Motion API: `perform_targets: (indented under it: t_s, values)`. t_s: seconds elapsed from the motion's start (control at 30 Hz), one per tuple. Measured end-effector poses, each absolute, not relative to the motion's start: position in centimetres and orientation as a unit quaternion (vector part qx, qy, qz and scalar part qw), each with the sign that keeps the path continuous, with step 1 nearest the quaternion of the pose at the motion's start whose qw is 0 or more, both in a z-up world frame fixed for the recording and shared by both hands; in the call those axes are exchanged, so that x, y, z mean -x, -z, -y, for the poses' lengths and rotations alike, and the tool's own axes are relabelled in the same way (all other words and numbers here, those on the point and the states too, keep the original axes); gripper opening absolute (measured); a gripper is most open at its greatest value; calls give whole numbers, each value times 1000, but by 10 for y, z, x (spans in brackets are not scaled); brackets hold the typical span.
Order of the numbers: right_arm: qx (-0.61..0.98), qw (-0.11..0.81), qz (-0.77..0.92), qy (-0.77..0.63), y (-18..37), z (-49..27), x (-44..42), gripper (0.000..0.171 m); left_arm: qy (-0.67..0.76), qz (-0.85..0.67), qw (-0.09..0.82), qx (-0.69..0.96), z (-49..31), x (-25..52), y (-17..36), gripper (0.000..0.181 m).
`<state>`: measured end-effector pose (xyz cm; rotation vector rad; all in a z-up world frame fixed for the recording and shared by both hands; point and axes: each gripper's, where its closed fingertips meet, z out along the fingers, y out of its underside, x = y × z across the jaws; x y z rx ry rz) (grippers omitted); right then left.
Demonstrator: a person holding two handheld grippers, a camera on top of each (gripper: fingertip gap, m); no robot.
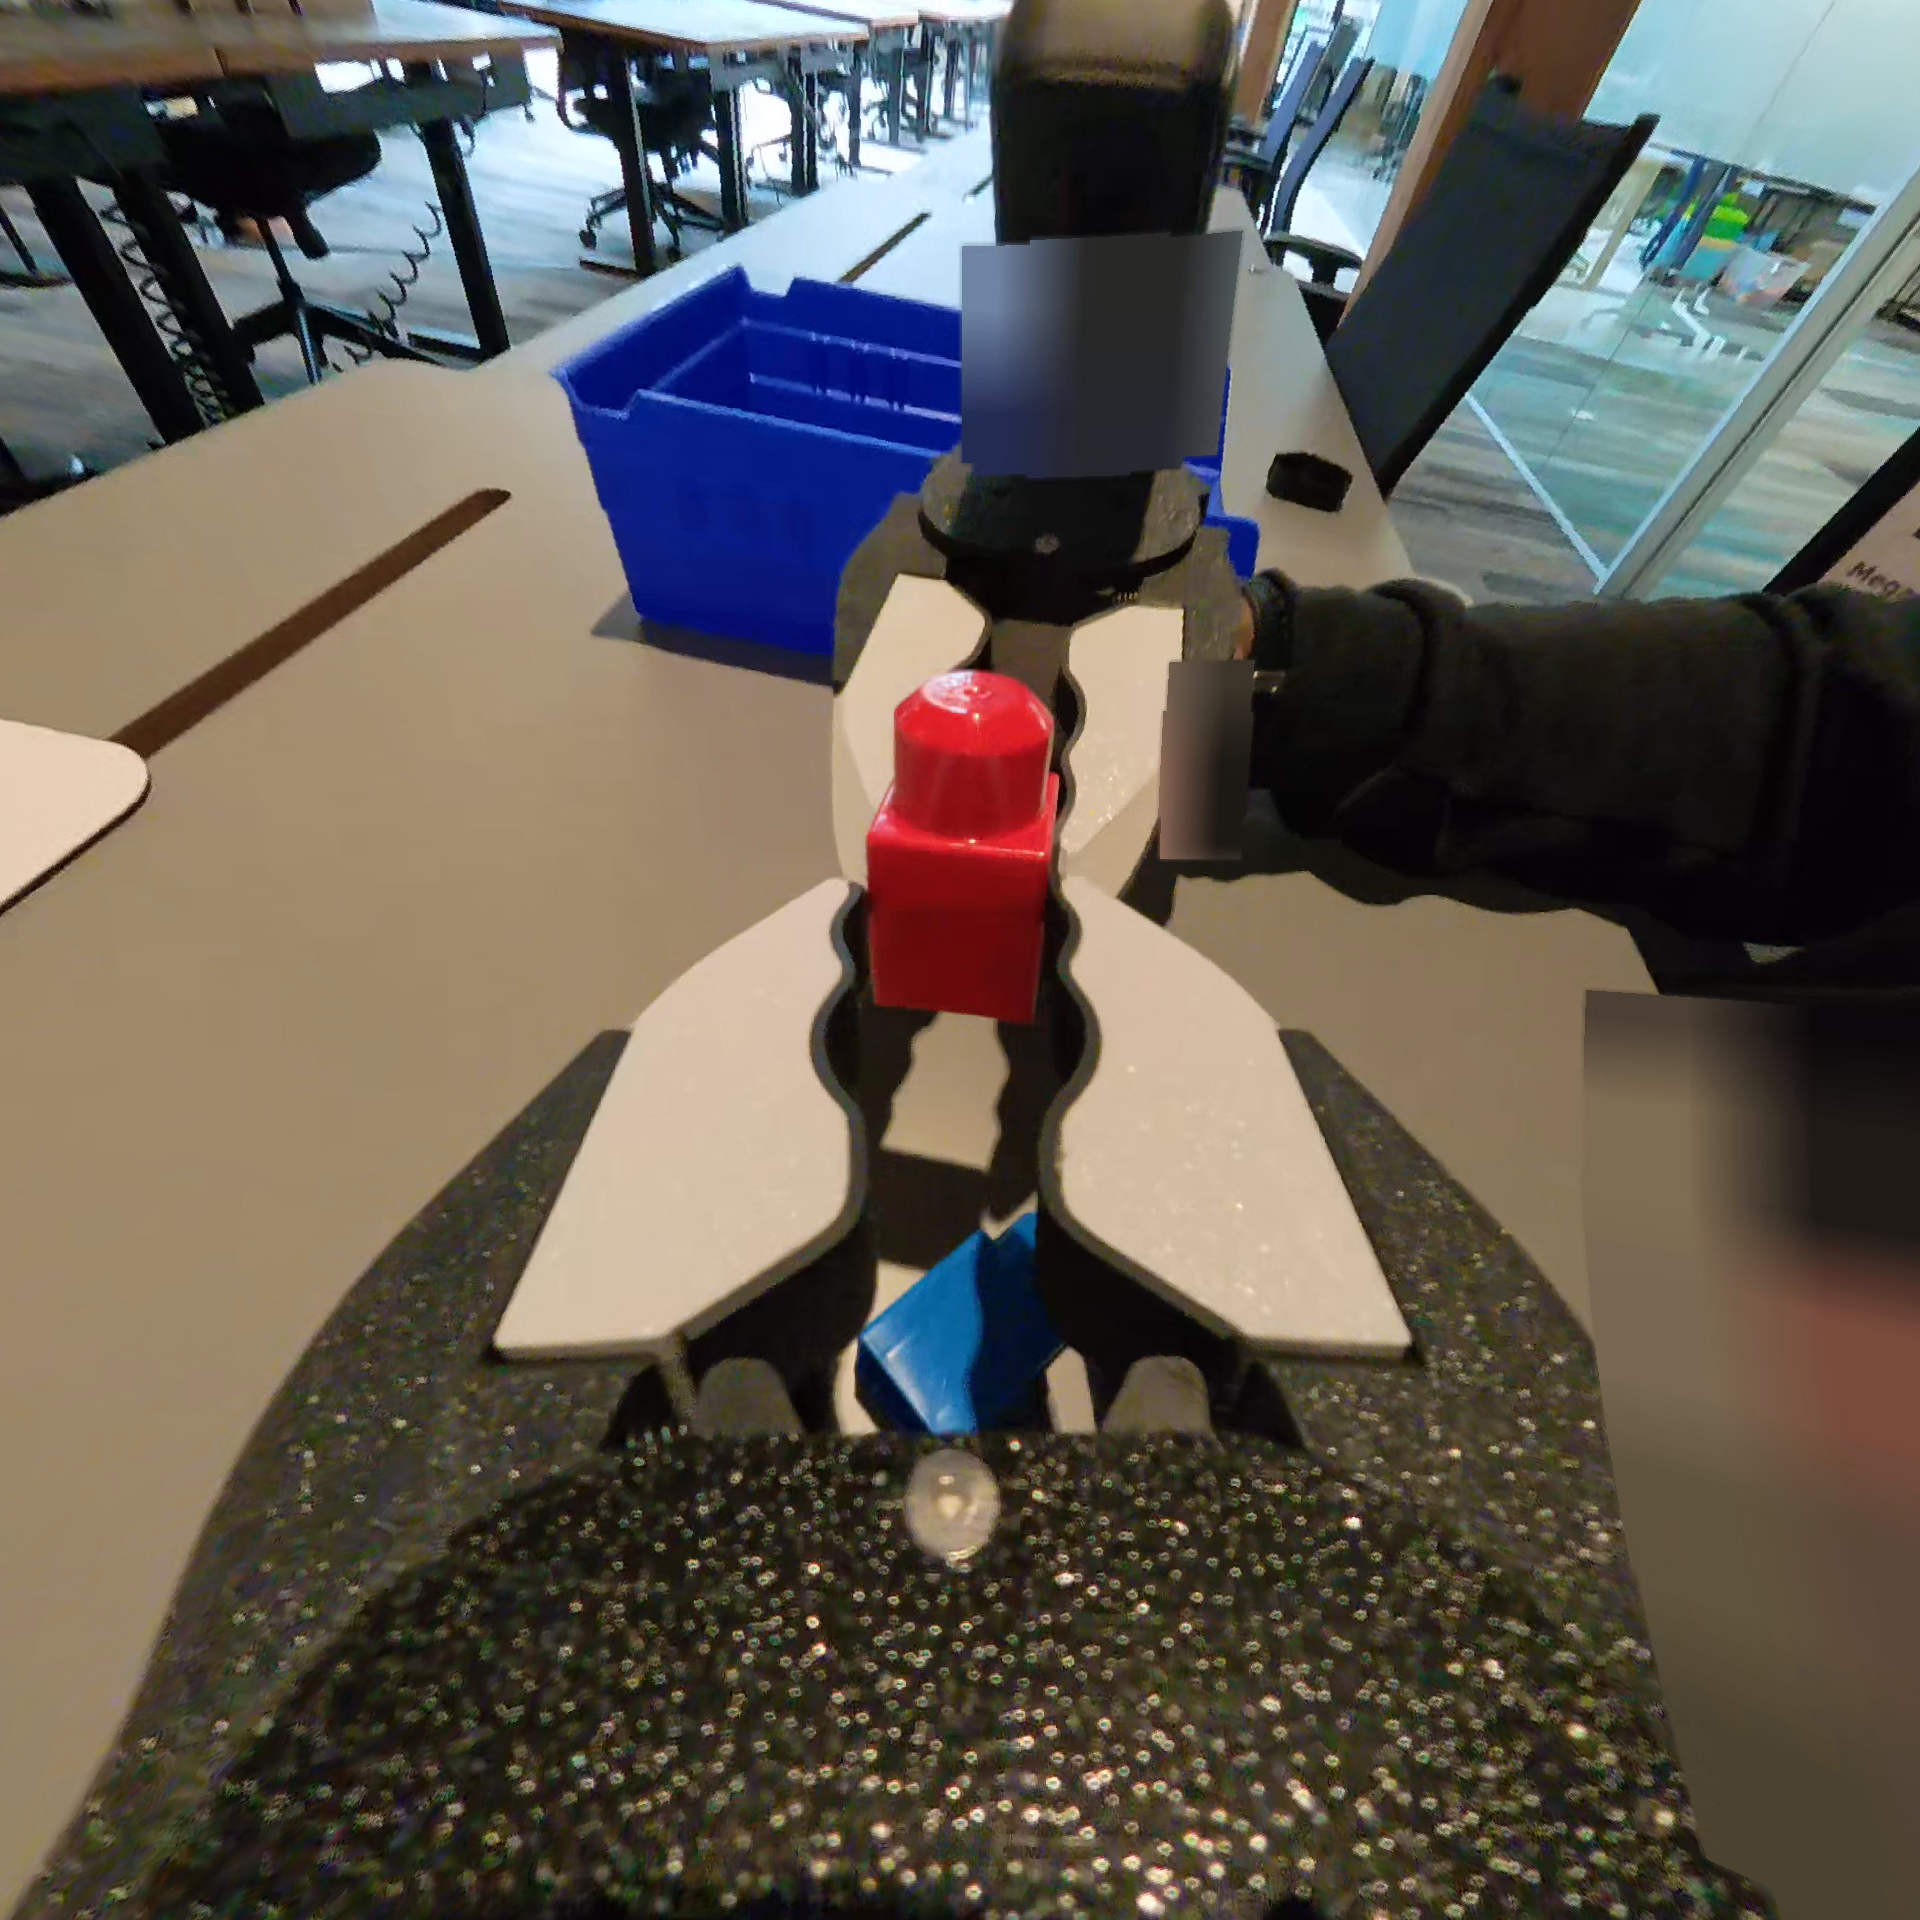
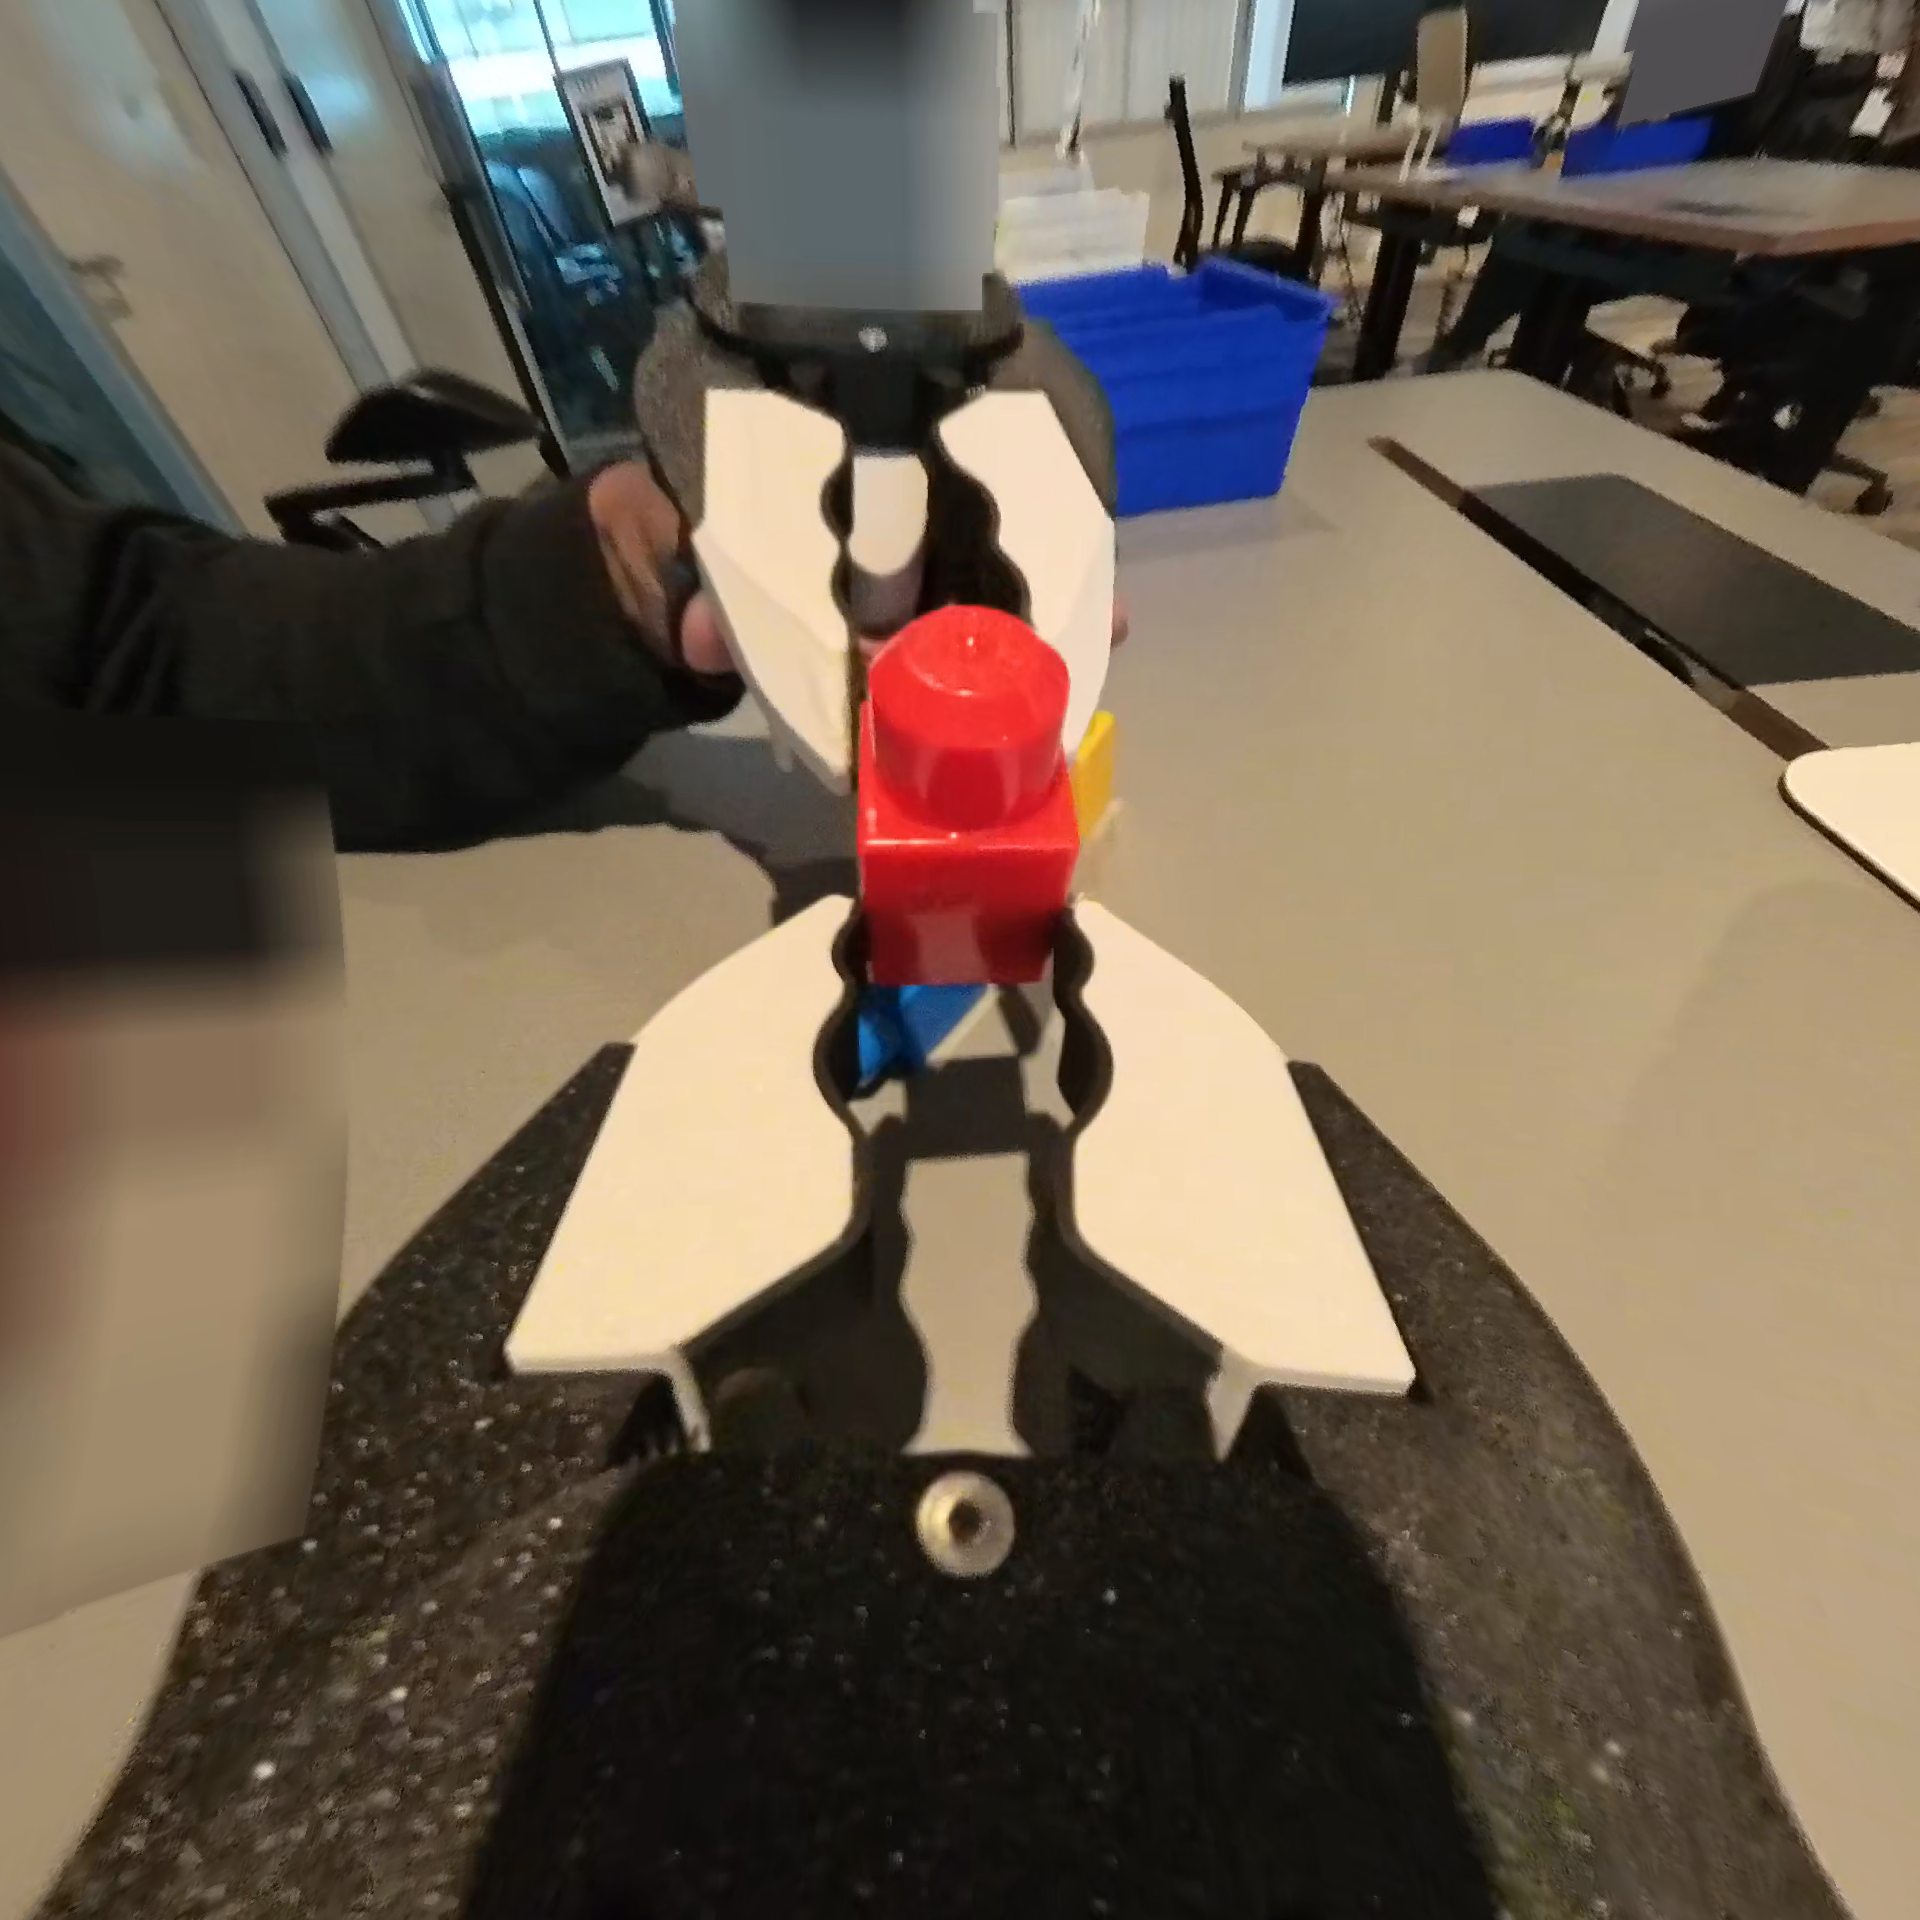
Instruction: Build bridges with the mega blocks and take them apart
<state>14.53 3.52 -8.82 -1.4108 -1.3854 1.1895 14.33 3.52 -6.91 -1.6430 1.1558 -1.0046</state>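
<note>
A red single-stud mega block hangs above the grey table, between two grippers that face each other. My left gripper is shut on its lower body. My right gripper is shut on the same red block from the opposite side. Each gripper shows beyond the block in the other's view. A blue block lies tilted on the table under the left gripper, and it also shows in the right wrist view. A yellow block peeks out behind the red one, mostly hidden.
A blue bin stands on the table behind the blocks, and it also shows in the right wrist view. A small black cap lies beside it. A white board and a dark mat lie off to the side. Dark sleeves hold the grippers. The grippers are tip to tip, or close to it.
</note>
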Motion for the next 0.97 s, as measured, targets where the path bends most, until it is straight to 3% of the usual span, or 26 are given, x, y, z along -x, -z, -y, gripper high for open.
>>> perform_targets:
  t_s: [0.03, 0.43, 0.9, 0.97]
  values:
    - [567, 401, 552, -462, 92, -37, -146, 35, 403, -465, 429, 661, -35, -142, 70, 27]
    - [683, 303, 605, -275, 169, -61, -161, 35, 383, -455, 412, 690, -41, -117, 71, 21]
    - [679, 276, 635, -246, 181, -55, -165, 36, 326, -524, 375, 692, -26, -100, 86, 33]
    - [669, 285, 638, -254, 178, -53, -164, 44, 309, -542, 373, 686, -23, -99, 89, 38]
